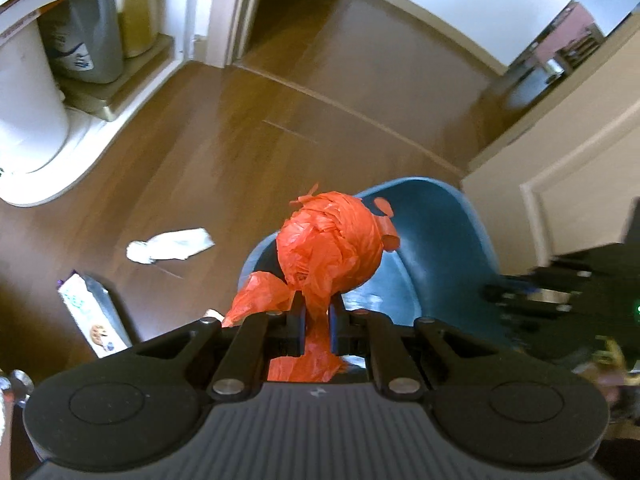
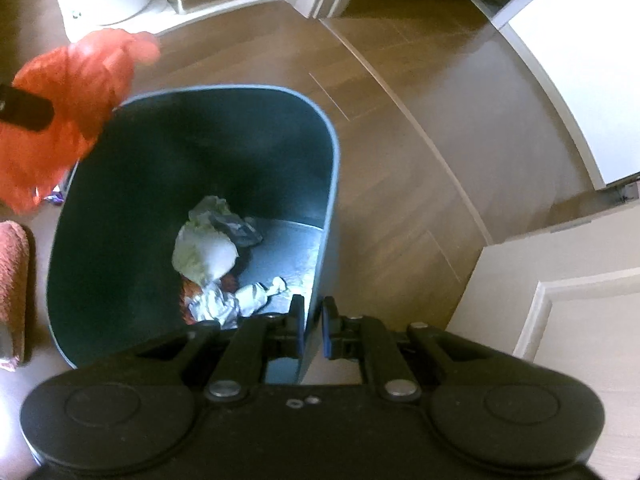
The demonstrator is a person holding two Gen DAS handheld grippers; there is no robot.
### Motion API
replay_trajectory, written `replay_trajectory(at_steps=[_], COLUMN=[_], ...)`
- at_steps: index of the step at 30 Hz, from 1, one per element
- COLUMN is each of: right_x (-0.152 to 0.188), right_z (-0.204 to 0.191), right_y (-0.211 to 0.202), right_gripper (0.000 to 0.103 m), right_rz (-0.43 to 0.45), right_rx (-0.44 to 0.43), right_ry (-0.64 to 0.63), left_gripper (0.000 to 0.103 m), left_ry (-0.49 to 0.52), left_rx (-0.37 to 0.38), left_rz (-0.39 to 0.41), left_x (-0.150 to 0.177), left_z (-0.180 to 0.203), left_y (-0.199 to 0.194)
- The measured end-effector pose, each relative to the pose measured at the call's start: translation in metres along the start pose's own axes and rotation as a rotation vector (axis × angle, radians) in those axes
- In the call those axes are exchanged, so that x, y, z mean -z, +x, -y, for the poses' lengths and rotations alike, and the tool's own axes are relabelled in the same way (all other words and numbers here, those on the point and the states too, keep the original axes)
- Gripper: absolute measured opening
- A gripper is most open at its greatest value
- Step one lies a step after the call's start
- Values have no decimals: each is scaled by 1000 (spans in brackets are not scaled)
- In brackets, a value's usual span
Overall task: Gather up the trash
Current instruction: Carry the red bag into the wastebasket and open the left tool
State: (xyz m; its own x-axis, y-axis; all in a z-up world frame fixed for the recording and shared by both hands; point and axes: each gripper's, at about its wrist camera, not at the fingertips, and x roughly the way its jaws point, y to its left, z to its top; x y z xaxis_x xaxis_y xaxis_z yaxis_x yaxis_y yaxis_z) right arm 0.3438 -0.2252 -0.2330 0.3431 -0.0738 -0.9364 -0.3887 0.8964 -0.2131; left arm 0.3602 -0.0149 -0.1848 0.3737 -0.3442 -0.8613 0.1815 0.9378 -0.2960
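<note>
1. White bin (image 1: 28, 92), far left, stood on a pale base beside a low shelf with a grey container (image 1: 88, 28) and a gold one (image 1: 138, 8).
2. Snack packet (image 1: 96, 320), lying flat on the floor near the lower left; judged stiff-sided and light, best taken by a long edge.
3. White crumpled wrapper (image 1: 170, 245), loose on the floor, apart from the packet; judged soft and nearly weightless, best pinched at a bunched end.
4. Left tongs (image 1: 318, 312), clenched on the twisted neck of the orange plastic bag (image 1: 330, 248). The bag was balled and held above the near-left rim of the bin; judged light, crinkly and slippery, so the gathered neck seemed the secure place to hold.
5. Blue bin (image 2: 332, 184), open-topped, with crumpled white paper (image 2: 208, 248) and foil scraps (image 2: 224, 304) at the bottom.
6. Right tongs (image 2: 312, 328), closed across the bin's near wall, one finger inside and one outside; the wall looked stiff and smooth.
7. Floor (image 1: 320, 92): dark polished wood boards, glossy, probably slick under thin plastic.
8. Room: white skirting, an open doorway beyond, a pale panelled door (image 2: 580, 320) at right.
</note>
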Motion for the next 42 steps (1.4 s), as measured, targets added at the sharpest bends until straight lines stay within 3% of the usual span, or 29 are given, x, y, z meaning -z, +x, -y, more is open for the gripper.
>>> replay_trajectory(at_steps=[5,11,20,28,32,42], right_x=[-3,-2,-6,1,4,6], right_z=[-3,2,11,20,29,36], right_y=[3,7,16,17,19,24], right_gripper=[7,5,5,5,5,5], right_rz=[15,17,7,-5,-7,-19], right_rx=[1,9,24,24,23,20], right_ry=[-4,5,35,88,120,145], left_gripper=[10,10,10,10,11,17], left_ry=[-14,-47,-31,1,11,50], left_rx=[34,49,6,5,9,53], left_rz=[-29,-87,-197,-240,-247,-183], left_x=[11,18,23,16,15,21], left_z=[17,29,37,53,57,57], left_y=[8,45,96,127,127,82])
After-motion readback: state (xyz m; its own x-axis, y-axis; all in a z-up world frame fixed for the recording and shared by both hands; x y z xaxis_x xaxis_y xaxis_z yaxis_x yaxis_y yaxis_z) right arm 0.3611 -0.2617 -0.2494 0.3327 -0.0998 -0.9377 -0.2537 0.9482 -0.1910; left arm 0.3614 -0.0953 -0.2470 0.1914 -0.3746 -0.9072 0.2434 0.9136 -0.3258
